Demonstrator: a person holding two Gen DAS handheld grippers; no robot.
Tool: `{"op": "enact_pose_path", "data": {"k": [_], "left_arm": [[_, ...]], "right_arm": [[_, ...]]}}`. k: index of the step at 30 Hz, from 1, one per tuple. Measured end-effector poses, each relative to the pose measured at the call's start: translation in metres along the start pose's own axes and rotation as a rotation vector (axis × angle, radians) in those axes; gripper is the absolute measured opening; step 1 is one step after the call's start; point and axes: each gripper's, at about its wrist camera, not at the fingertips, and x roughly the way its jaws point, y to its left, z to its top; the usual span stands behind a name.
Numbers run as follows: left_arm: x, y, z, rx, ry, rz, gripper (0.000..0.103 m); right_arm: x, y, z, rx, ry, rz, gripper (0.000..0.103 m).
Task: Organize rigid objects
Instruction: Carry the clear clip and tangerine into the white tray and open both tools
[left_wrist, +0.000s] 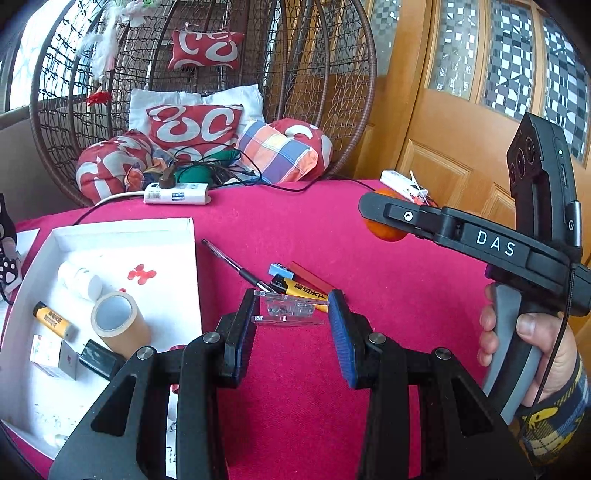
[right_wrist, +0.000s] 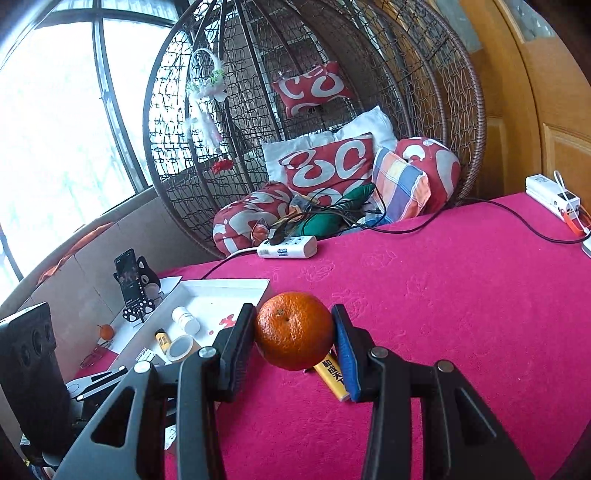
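Nearest us in the left wrist view, our left gripper (left_wrist: 291, 314) has its 2 jaws closed on a clear plastic clip-like piece (left_wrist: 290, 308), held just above the crimson tablecloth (left_wrist: 406, 295). Directly behind it lie a yellow-and-black cylindrical battery (left_wrist: 301, 291), a black pen (left_wrist: 236, 267), a small blue block (left_wrist: 279, 270) and a flat red strip (left_wrist: 312, 277), bunched together on the cloth.

To the left sits a shallow white cardboard tray (left_wrist: 192, 258). Inside are a brown roll of tape (left_wrist: 120, 323), a second yellow-and-black battery (left_wrist: 51, 319), a white plastic bottle (left_wrist: 79, 280) lying on its side, and a small black block (left_wrist: 98, 360) at the near edge.

In the right wrist view, our right gripper (right_wrist: 293, 341) grips a round orange mandarin (right_wrist: 294, 330) between its jaws, raised over the cloth right of the tray.

Farther back, a white power strip (left_wrist: 176, 192) rests at the cloth's far edge, before a brown wicker hanging chair (left_wrist: 332, 74) filled with red-and-white cushions (left_wrist: 195, 127).
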Motion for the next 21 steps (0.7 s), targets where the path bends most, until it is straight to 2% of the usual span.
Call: {"op": "enact_pose_path", "data": {"k": [21], "left_arm": [[-0.018, 0.035, -0.004, -0.086, -0.039, 0.035, 0.038]], "right_arm": [[0.012, 0.033, -0.009, -0.064, 0.049, 0.039, 0.041]]}}
